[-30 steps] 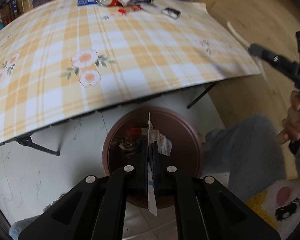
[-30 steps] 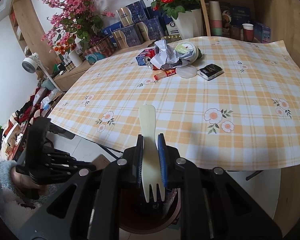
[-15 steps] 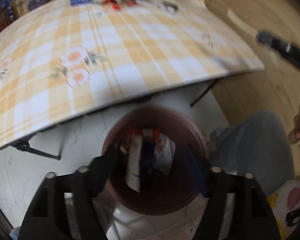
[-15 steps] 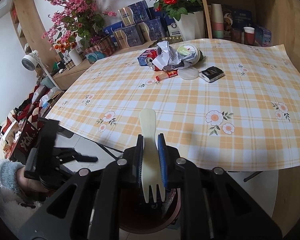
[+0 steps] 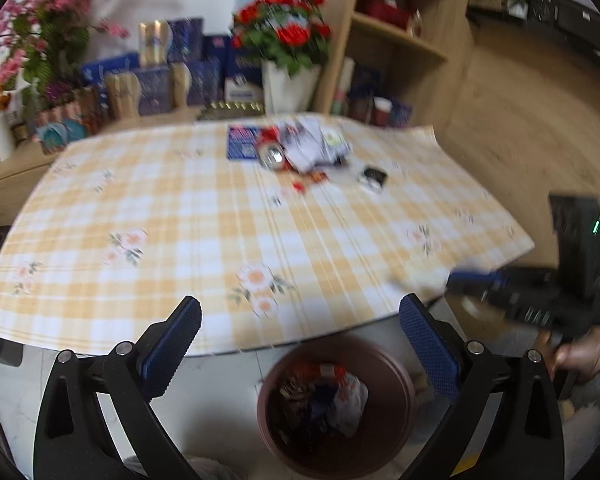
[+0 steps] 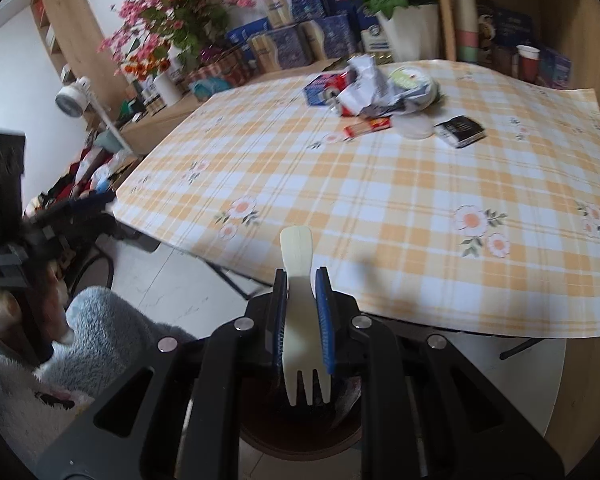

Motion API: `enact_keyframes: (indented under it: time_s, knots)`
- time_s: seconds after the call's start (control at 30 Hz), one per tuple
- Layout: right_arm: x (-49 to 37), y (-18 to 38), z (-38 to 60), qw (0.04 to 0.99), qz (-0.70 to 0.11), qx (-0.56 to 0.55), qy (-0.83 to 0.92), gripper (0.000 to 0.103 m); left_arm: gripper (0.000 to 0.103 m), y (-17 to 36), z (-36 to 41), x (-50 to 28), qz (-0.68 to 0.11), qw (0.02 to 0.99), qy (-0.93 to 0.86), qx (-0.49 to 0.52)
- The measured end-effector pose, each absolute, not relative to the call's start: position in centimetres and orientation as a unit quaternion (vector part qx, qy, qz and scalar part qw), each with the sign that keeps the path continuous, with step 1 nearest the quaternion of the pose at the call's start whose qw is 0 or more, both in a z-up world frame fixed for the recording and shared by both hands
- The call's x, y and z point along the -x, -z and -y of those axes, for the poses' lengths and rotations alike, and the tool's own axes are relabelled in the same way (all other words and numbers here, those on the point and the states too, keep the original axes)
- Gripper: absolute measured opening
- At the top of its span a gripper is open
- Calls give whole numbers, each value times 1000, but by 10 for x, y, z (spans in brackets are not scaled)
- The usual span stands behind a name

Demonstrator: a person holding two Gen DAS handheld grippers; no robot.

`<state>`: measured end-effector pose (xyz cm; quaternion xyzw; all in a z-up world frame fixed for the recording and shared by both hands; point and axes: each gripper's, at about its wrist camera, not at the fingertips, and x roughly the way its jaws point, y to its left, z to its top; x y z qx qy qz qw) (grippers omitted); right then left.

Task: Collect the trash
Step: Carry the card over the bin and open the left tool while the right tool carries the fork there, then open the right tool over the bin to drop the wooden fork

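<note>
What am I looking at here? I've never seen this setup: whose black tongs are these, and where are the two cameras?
No robot: a person holds a pair of tongs in each hand, with a fisheye camera on each looking along its fingers. One picture is from the left tongs, whose jaws are opening with nothing between them, above a brown bin of rubbish. The other is from the right tongs, shut on a pale plastic fork, tines toward the camera. On the checked tablecloth remain crumpled paper, a blue carton, a round lid and a small dark box.
</note>
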<state>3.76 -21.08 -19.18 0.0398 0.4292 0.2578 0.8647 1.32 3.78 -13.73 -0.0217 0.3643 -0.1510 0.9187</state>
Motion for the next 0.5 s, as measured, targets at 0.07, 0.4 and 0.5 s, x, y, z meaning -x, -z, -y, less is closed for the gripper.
enact_keyframes:
  time_s: [0.07,0.4,0.5]
  knots:
    - [-37,196,202,859,-436,-32,-267,18,97,130,-44,-8,-354,924,141,26]
    - [-31,208,157,830,-462,15,-312,18,97,126,-70,-9,-349,933,89,30]
    - [-30,208,152,828,-462,19,-316,18,97,127,-76,-8,-345,934,85,38]
